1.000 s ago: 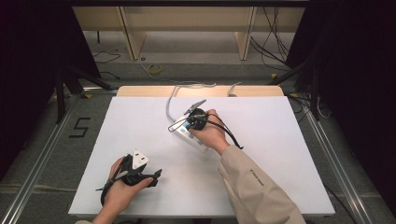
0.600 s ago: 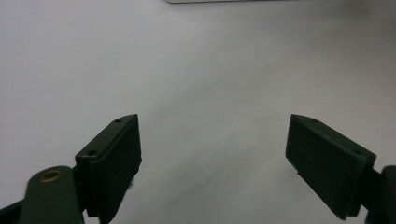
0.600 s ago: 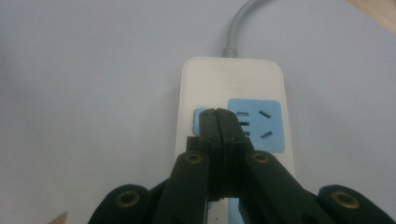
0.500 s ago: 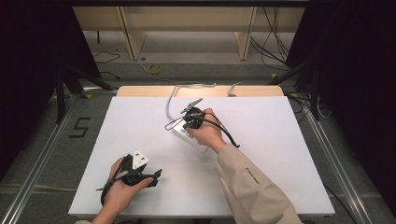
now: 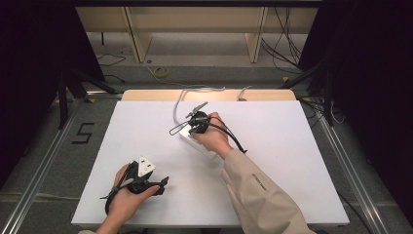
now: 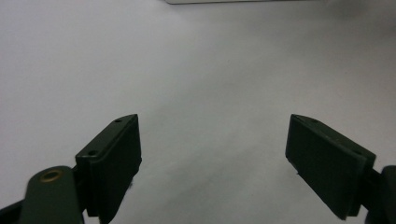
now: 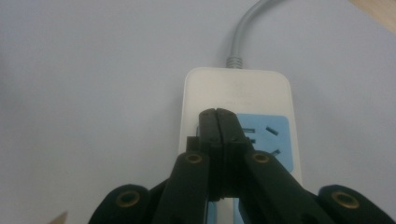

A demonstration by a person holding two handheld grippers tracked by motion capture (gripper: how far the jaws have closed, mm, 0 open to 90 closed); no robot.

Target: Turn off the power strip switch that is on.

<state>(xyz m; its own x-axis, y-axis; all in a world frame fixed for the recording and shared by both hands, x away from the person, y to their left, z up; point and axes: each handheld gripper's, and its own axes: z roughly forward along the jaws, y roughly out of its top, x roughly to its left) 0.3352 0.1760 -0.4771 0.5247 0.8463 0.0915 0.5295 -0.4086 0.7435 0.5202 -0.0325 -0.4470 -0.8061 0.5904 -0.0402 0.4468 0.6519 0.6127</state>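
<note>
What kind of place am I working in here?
Probably a lab recording rig: a white-topped table between black curtains, aluminium rails along the floor, and loose cables behind.

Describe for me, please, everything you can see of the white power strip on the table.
The power strip is a flat white block of plastic-looking material with rounded corners, lying face up on the white table. Pale blue panels on its face hold dark socket slots. A grey cable leaves its far end through a ribbed collar. The right gripper, jaws shut together, is over its face; whether the tips touch it cannot be told.
</note>
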